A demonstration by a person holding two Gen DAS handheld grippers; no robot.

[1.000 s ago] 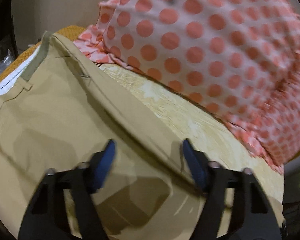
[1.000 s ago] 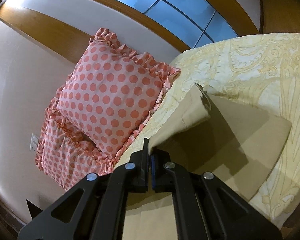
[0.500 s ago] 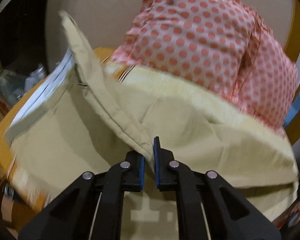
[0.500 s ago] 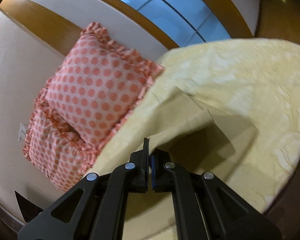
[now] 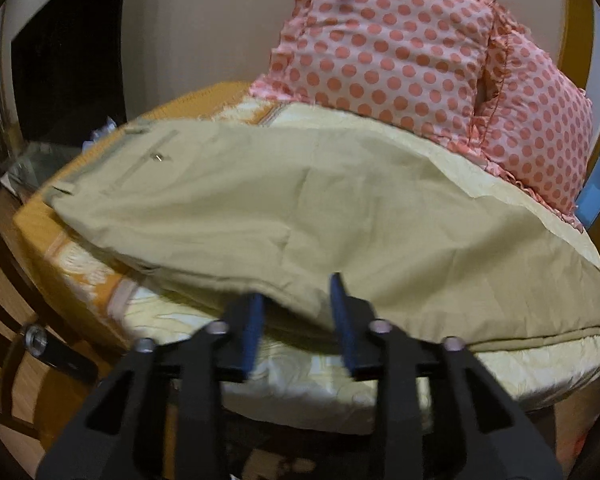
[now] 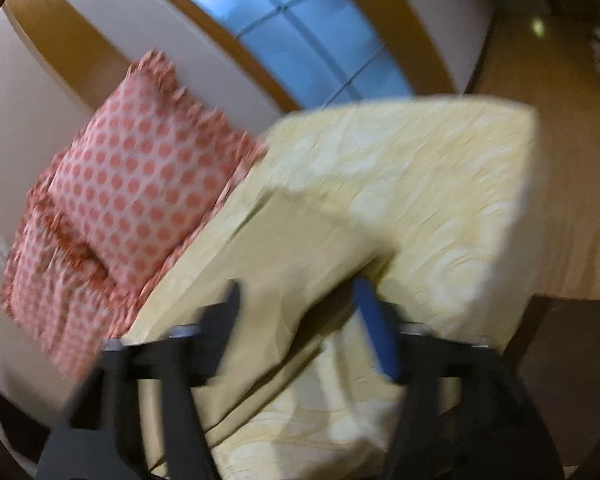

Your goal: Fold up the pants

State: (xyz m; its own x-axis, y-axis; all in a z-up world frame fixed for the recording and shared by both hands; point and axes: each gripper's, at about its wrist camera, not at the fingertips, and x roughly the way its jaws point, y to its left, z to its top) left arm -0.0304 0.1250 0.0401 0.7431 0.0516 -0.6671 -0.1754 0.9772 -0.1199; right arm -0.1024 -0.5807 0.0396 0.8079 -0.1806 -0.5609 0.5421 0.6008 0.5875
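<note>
The khaki pants [image 5: 300,208] lie folded lengthwise across the yellow patterned bed [image 5: 308,364], waistband at the far left. My left gripper [image 5: 298,312] is open, its blue pads on either side of the pants' near edge, holding nothing. In the right wrist view, the pants' leg end [image 6: 300,256] lies flat on the bed. My right gripper [image 6: 300,320] is open and straddles that near edge. The view is blurred.
Two pink polka-dot pillows [image 5: 412,52] lean on the wall behind the pants; they also show in the right wrist view [image 6: 140,184]. The bed's [image 6: 440,184] near edge and far corner drop to a wooden floor [image 6: 560,128]. Dark furniture [image 5: 60,60] stands at the left.
Both grippers, shut on the pants half a second ago, have opened and let the fabric drop. The lifted half now lies folded over flat on the bed. Both grippers have pulled back.
</note>
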